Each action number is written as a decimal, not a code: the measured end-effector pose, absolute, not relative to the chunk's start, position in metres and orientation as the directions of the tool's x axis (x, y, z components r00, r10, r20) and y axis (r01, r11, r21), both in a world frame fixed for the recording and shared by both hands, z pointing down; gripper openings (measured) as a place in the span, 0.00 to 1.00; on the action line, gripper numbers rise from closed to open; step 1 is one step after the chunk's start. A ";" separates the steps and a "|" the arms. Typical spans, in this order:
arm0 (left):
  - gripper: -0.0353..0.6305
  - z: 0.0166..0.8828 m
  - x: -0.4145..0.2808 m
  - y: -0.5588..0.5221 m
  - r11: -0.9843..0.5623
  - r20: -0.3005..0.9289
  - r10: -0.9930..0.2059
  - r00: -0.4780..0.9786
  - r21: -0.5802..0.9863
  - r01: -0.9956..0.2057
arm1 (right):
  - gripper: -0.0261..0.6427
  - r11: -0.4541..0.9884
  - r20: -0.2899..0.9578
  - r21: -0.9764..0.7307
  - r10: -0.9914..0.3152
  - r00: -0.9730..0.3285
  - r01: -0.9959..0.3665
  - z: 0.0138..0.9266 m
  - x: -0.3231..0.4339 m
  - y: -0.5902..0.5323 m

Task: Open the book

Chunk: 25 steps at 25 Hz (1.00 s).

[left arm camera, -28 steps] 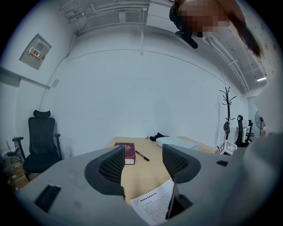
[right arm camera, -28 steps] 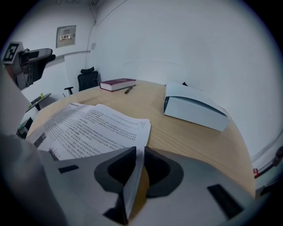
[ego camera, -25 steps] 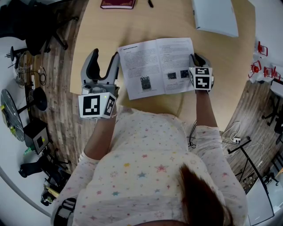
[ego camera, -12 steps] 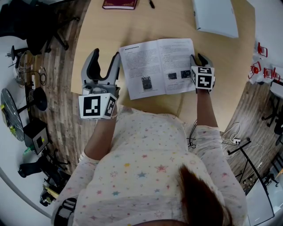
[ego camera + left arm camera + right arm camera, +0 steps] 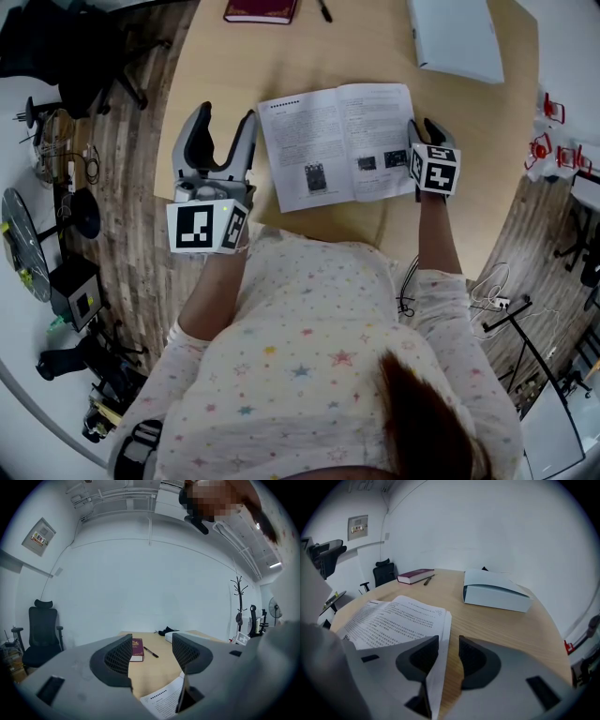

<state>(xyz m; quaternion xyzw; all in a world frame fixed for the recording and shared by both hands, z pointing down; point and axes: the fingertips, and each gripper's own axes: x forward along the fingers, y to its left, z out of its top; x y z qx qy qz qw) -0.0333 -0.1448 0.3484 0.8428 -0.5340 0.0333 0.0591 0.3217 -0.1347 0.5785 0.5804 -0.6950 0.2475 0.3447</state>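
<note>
The book [image 5: 333, 141] is a thin white booklet lying open and flat on the round wooden table [image 5: 225, 56], printed pages up. My left gripper [image 5: 225, 117] stands open just left of the book and holds nothing. In the left gripper view, the left page's corner [image 5: 164, 700] shows below the wide-apart jaws of that gripper [image 5: 151, 656]. My right gripper [image 5: 421, 125] is at the book's right edge. Its jaws stand a little apart [image 5: 449, 651], and the right page's edge [image 5: 440, 634] runs up between them, close to the left jaw.
A dark red closed book [image 5: 262, 9] and a pen [image 5: 323, 9] lie at the table's far side. A white box [image 5: 457, 36] sits at the far right. A black office chair [image 5: 75, 47] stands on the plank floor to the left.
The head view has drifted slightly. Both grippers and the open book keep about the same places relative to each other.
</note>
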 end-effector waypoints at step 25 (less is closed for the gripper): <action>0.45 0.308 -0.055 -0.135 -0.442 0.024 -0.896 0.444 0.053 -0.895 | 0.17 0.226 0.721 0.064 -0.684 -0.111 -0.972 0.536 0.275 -0.110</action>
